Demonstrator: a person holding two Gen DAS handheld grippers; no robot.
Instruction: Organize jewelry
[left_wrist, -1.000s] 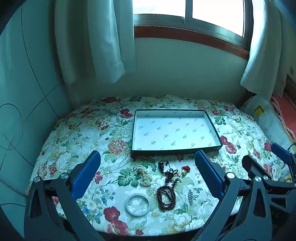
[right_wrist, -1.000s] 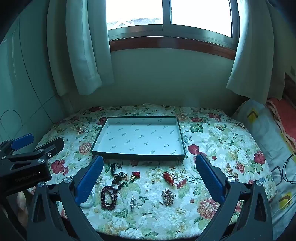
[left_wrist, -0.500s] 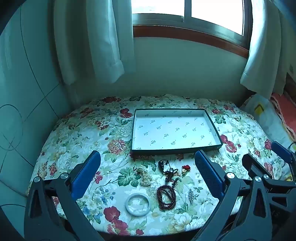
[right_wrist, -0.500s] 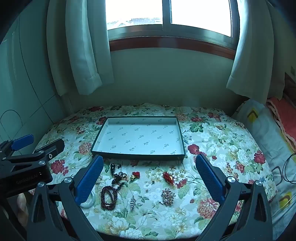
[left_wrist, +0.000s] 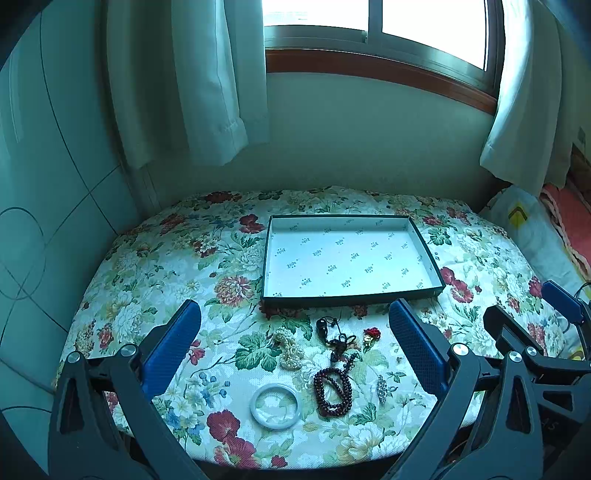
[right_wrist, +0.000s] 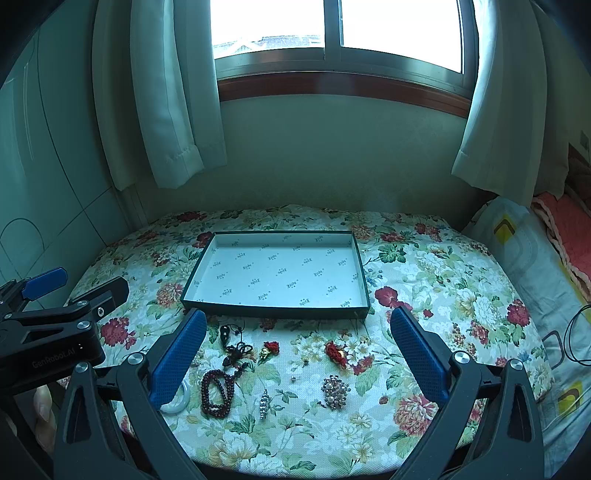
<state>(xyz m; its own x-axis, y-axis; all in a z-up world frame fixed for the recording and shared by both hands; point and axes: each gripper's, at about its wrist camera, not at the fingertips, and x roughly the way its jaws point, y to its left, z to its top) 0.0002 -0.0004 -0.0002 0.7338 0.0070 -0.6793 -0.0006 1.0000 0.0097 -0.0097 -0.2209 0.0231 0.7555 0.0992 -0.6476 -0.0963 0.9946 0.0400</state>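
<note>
Jewelry (left_wrist: 330, 384) near cloth's (left_wrist: 147, 280) front edge

Bare tray (left_wrist: 351, 258), jewelry (left_wrist: 332, 384) just before

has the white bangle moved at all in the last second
No. In the left wrist view the white bangle lies at the same spot on the floral cloth, just left of the dark bead bracelet, as before. Both tongs hang open above it.

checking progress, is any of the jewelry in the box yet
No, the box shows only its bare printed lining, while the white bangle, dark bead bracelet and pearl strand lie on the floral cloth in front of it.
</note>
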